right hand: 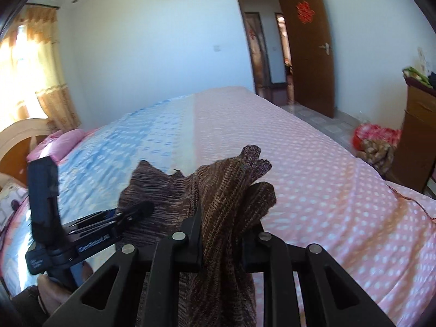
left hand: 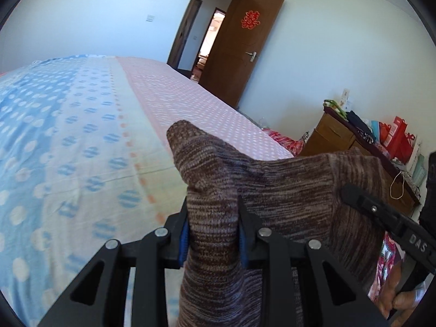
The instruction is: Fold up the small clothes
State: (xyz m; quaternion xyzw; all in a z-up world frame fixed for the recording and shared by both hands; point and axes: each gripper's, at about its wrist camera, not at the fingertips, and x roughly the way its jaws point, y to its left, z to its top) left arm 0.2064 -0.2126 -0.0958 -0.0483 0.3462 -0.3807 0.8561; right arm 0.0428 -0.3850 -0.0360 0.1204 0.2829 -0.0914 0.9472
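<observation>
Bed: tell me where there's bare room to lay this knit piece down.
The bed is bare across the pink dotted half toward the door and the blue half toward the pillow. It is crowded only near you, where both grippers hold the brown knit.

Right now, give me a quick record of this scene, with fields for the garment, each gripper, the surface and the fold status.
garment: brown knit garment, held up between both grippers
left gripper: shut on the garment
right gripper: shut on a bunched edge of the garment
surface: bed with a pink and blue dotted sheet, below the garment
fold status: not yet laid out or folded
</observation>
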